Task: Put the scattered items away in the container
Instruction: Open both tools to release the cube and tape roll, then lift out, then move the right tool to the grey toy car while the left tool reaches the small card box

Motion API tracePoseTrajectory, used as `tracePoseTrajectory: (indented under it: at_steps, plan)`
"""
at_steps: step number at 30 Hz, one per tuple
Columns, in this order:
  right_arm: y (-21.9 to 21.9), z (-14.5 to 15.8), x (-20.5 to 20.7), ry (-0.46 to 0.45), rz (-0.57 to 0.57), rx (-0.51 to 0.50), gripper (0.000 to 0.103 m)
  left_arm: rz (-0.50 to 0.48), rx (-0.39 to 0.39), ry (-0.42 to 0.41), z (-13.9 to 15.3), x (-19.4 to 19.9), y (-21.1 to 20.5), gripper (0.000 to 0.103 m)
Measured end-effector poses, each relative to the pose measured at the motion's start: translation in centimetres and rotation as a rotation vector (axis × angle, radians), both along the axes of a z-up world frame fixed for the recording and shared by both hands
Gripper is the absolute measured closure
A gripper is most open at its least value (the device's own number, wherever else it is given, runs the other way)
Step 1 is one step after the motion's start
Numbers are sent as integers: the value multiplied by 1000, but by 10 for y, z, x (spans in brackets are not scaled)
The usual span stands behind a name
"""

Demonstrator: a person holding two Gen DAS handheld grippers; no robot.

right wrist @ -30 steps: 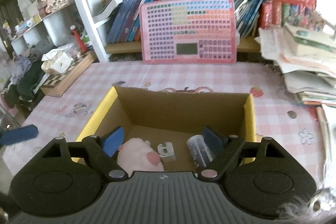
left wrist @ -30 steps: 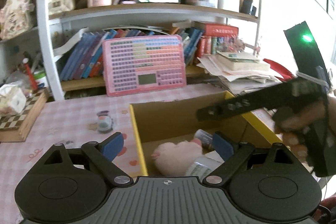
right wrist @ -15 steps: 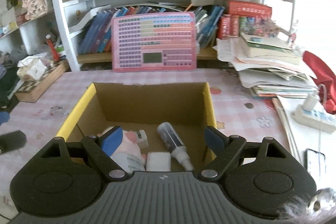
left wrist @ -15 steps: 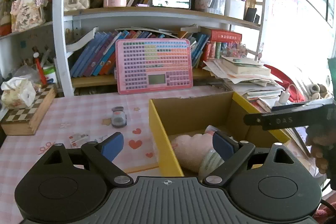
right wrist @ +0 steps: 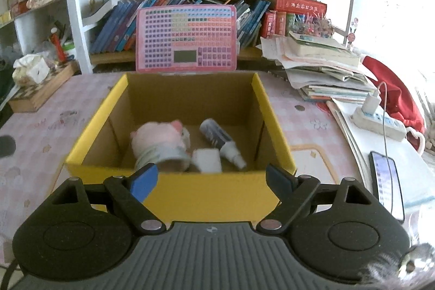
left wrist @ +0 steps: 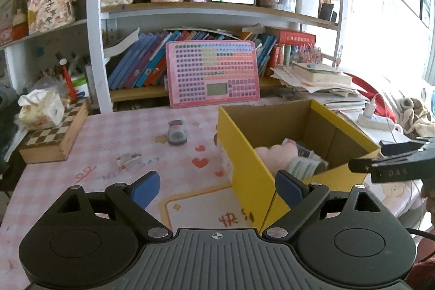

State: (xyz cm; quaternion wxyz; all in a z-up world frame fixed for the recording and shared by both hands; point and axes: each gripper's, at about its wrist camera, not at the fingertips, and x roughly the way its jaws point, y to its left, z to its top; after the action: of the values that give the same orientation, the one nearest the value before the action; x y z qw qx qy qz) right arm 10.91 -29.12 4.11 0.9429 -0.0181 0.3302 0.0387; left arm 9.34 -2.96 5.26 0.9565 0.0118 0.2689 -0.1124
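I hold both grippers empty with the tongs wide apart: the left gripper (left wrist: 216, 188) by the box's (right wrist: 179, 192) left corner, the right gripper (right wrist: 210, 181) before its near wall. Inside lie a soft plush (right wrist: 157, 137), a tape roll (right wrist: 163, 156), a white block (right wrist: 206, 159) and a spray bottle (right wrist: 220, 137). On the table (left wrist: 122, 132), well apart from the box, remain a small stamp-like thing (left wrist: 176, 133) and a packet (left wrist: 127, 159). Both look light; I'd pinch the stamp's rigid sides, the flat packet by an edge. "DAS" shows on the right gripper's finger; the mat print reads "DAY".
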Motion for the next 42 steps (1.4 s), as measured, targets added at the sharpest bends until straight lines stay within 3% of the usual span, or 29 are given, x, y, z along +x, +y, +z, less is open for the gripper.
tracePoseTrajectory:
  at_steps: [11,24,36,42]
  plan:
    - [34,-5,-34,17,-1,-18,17,-25,14,12,-5,-22,25,9]
    - [89,-11,-56,39,88,-8,20,-2,31,25,-10,-46,67,9]
    - [148,-16,-57,79,201,1,45,44,33,25,-13,-62,112,9]
    - [178,-16,-53,101,272,-5,46,79,21,39,-16,-64,130,9]
